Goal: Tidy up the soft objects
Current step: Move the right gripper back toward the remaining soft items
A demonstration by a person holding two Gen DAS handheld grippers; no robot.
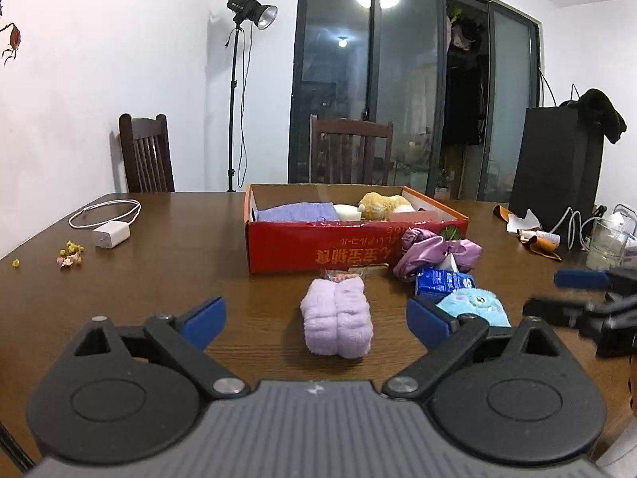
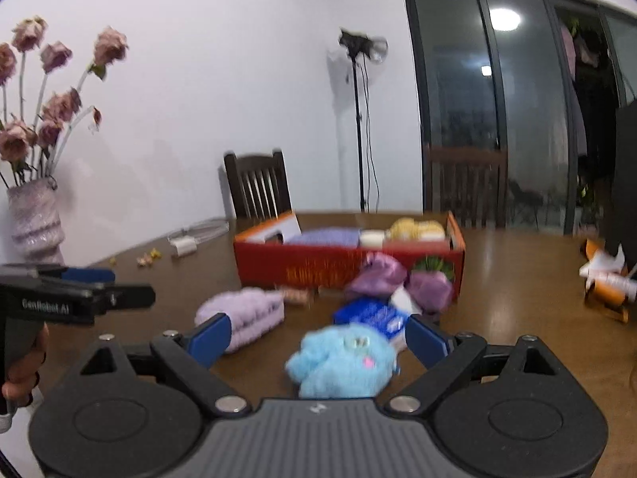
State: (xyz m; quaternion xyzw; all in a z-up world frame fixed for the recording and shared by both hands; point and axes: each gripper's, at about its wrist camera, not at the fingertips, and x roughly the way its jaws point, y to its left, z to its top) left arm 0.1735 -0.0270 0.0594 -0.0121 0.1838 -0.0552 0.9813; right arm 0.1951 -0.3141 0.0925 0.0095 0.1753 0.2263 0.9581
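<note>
Soft things are partly sorted: inside the red cardboard box [image 1: 318, 247] at the middle of the table [image 1: 159, 279], going left to right, lie a folded lavender cloth [image 1: 296, 212], a white block [image 1: 347, 212] and a yellow plush toy [image 1: 384, 204]. By my reading, that much is done.

Outside the box, toward the near edge, a rolled lilac towel [image 1: 337, 318] lies in line with the left gripper [image 1: 316, 316], whose jaws stand wide apart with nothing held. Further right come a purple satin scrunchie [image 1: 434, 253] against the box front, a blue tissue packet [image 1: 444, 282] and a light blue plush toy [image 2: 344, 360]. The right gripper [image 2: 318, 342] is spread wide around that plush, pads not pressing on it.

Four items seem left to pack.

A small wrapped thing [image 1: 344, 275] behind the towel is too small to name. The right wrist view is blurred, and the box's near wall hides its floor.
</note>
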